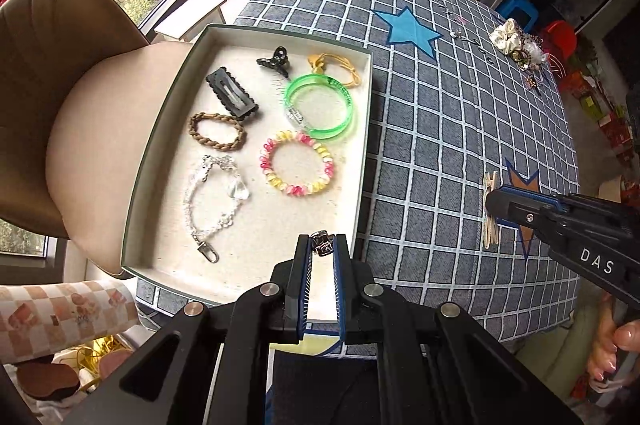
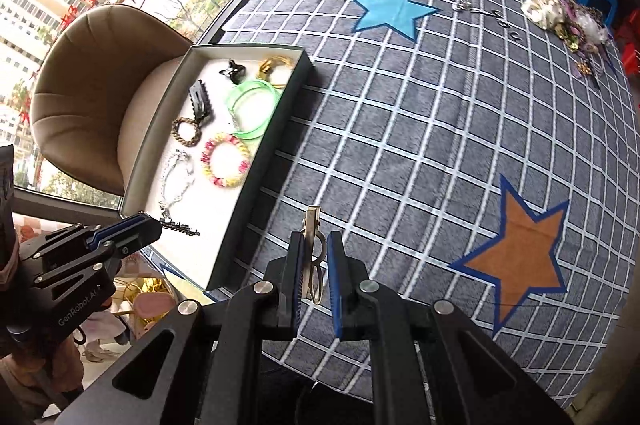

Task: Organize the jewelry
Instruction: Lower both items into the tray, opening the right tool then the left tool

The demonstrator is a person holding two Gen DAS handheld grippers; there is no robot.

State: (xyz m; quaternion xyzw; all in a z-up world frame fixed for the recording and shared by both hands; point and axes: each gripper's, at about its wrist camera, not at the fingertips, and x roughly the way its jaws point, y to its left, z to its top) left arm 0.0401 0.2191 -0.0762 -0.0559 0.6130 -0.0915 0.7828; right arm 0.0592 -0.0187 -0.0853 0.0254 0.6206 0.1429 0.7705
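Seven pieces in one tray at frame left, left claw clamped on a dark clip, right claw clamped on a metal hair clip, checked table bare at centre

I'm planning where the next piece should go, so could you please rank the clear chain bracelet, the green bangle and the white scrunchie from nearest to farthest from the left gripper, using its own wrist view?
From the left gripper:
1. Clear chain bracelet, in the tray's near left part.
2. Green bangle, in the tray's far right part.
3. White scrunchie, at the table's far right edge, outside the tray.
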